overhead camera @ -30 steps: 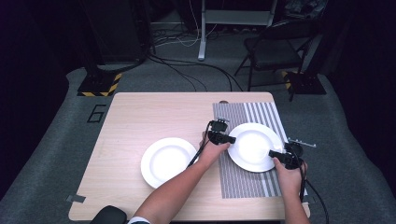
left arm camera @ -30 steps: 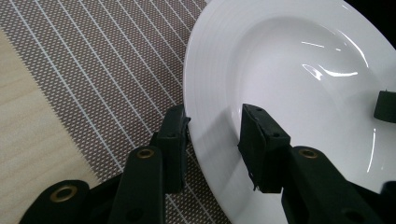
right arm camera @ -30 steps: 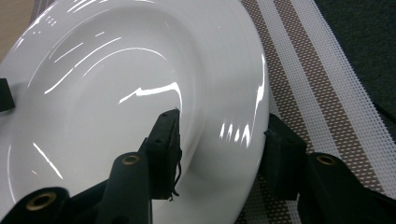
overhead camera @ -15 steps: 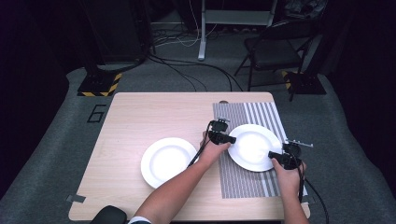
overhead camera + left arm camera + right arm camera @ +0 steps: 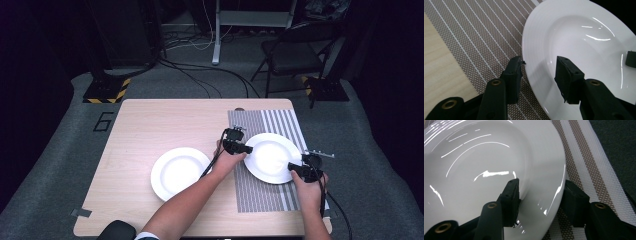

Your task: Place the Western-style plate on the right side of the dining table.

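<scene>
Plate (image 5: 272,157) rim between both claws' jaws

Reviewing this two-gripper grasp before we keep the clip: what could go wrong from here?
1. Both grippers, left gripper and right gripper, straddle opposite rims of the plate on the mat with jaws open. If one closes first, the glossy rim may slip.
2. The striped mat lies under the plate; a lower jaw could snag it and drag it.
3. The second plate sits close beside the left forearm; swinging the load that way might knock it.
</scene>
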Available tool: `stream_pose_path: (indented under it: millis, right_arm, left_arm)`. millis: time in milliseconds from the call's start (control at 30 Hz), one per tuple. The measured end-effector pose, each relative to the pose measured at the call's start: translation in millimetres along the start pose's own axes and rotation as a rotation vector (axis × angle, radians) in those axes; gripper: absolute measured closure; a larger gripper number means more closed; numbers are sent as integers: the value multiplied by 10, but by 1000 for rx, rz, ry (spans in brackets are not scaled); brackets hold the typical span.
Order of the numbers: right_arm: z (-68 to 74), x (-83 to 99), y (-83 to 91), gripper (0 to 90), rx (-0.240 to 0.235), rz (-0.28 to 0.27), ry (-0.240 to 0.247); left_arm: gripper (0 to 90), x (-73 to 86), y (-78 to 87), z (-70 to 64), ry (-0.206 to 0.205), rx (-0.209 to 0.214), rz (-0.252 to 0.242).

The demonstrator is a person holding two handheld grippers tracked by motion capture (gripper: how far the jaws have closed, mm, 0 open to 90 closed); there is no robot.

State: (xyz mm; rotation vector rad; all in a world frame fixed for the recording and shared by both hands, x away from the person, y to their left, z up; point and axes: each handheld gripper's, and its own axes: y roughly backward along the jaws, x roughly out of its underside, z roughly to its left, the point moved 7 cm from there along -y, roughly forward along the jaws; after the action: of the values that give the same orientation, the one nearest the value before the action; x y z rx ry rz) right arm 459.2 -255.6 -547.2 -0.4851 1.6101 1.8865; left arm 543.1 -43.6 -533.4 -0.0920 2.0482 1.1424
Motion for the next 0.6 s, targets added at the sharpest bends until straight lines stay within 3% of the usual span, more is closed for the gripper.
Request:
stream_pose_path:
  millis: [100,267,367,600]
  right_arm:
    - [-5,-14,70,499,-3,-1,9]
    - [16,15,240,484,-57,-63,-5]
    - [60,27,334,482,-75,-86,12]
    - [200,12,548,476,-145,-124,34]
  left_arm:
    - [548,-26,77,0,-22,0,-9]
    - [531,-41,238,5,-15,18,-29]
    - [523,-58,348,1,-7,48,-44]
    - [517,-74,620,49,1,71,-67]
